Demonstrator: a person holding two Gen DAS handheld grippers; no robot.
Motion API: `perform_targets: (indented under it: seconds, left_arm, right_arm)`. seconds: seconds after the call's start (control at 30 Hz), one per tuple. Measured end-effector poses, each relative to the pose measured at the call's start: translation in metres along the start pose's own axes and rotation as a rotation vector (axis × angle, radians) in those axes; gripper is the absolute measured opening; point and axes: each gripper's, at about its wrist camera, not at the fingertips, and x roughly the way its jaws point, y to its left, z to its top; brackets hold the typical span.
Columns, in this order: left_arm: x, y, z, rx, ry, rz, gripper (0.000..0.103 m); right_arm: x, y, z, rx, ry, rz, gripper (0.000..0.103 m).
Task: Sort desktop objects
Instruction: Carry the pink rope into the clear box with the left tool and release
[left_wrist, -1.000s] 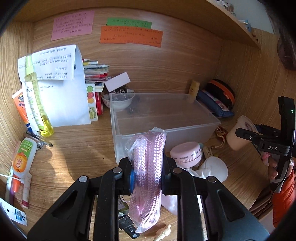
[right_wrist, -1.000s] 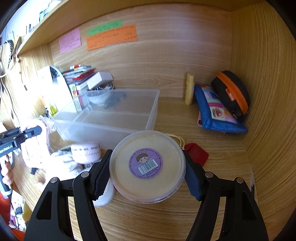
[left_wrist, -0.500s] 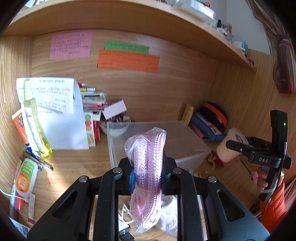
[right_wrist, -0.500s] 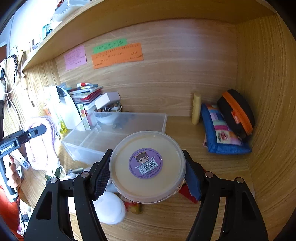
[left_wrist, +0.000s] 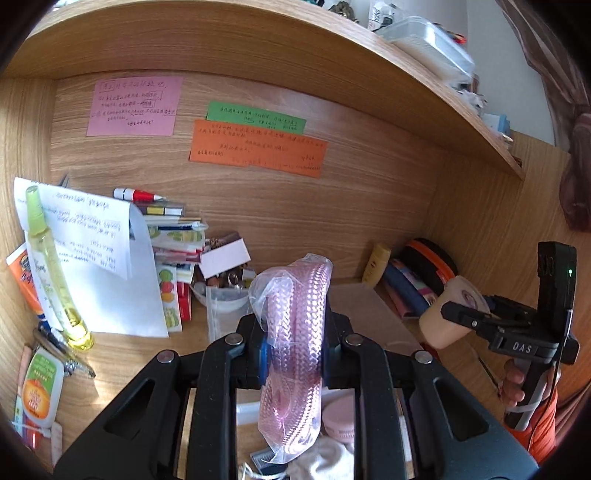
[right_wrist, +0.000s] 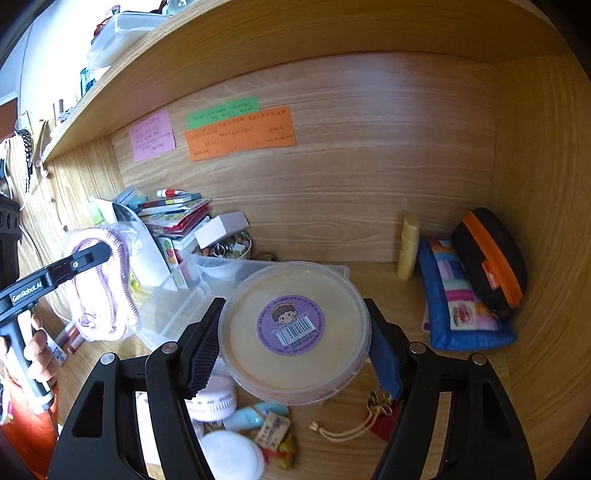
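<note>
My left gripper (left_wrist: 293, 354) is shut on a clear bag holding a coiled pink braided cord (left_wrist: 299, 306), lifted above the desk. The right wrist view shows that gripper (right_wrist: 92, 254) and bag (right_wrist: 99, 295) at the left, gripped by a hand. My right gripper (right_wrist: 293, 350) is shut on a round cream tub with a purple barcode label (right_wrist: 291, 328), its pads pressing on both sides. In the left wrist view this gripper (left_wrist: 465, 317) and tub (left_wrist: 443, 321) are at the right. A clear plastic box (right_wrist: 173, 306) lies below and behind both loads.
A blue patchwork pouch (right_wrist: 454, 295), a black and orange case (right_wrist: 487, 258) and a yellow tube (right_wrist: 408, 247) fill the right corner. Books (left_wrist: 173, 236), white paper (left_wrist: 92, 258) and a yellow spray bottle (left_wrist: 51, 273) crowd the left. A pink jar (right_wrist: 212, 400) and trinkets lie below. A shelf hangs overhead.
Both grippers have risen with their loads still held. The clear box and the small things on the desk have dropped lower in both views, and more of the back wall and shelf shows.
</note>
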Motion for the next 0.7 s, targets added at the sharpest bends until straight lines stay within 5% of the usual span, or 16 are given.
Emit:
perform_targets:
  seconds: [0.7]
  left_arm:
    - [0.081, 0.025, 0.005, -0.055, 0.109, 0.043, 0.019]
  right_arm:
    - [0.08, -0.003, 0.005, 0.008, 0.095, 0.052, 0.068]
